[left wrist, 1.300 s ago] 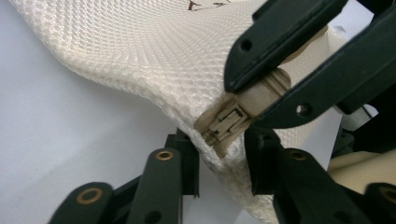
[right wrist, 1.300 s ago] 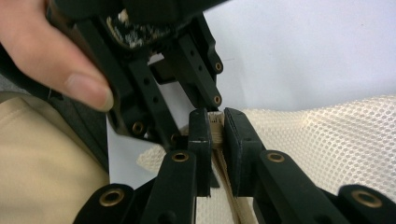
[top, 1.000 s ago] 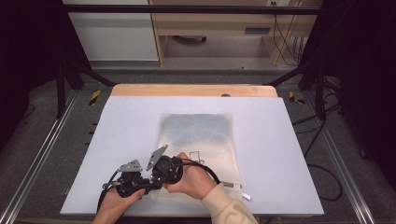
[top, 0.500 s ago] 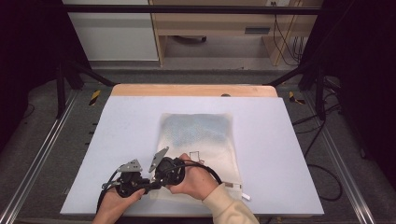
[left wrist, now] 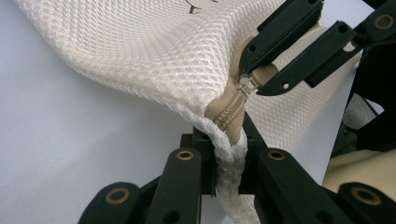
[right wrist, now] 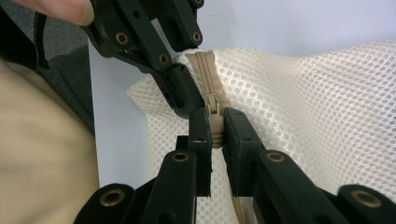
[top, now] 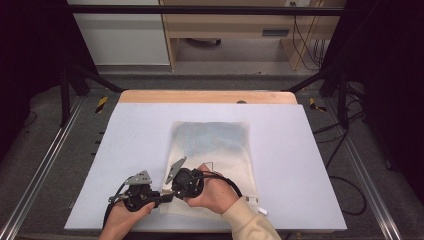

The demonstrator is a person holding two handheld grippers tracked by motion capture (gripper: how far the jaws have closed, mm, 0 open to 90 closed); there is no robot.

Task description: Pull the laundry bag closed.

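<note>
We have the white mesh zipper bag [top: 212, 155] lying on the pale table cover [top: 310, 150] a little right of centre, its near left corner lifted between our two tools. Our left gripper [left wrist: 228, 156] is clamped on that corner's seam at the end of the beige zipper [left wrist: 231, 109], while our right gripper [right wrist: 214, 130] is pinched on the zipper pull [right wrist: 213, 112] just beside it — so both tongs are narrow and holding. We judge this to be the very start of the zip run: one tool anchors the end, the other has the slider. The next move, as we see it, calls for drawing the pull to the right along the near edge while the left keeps the fabric taut — a slack corner would let the mesh bunch. A small dark mark on the bag's face [top: 212, 165] is too small to read; we see no legible brand.
</note>
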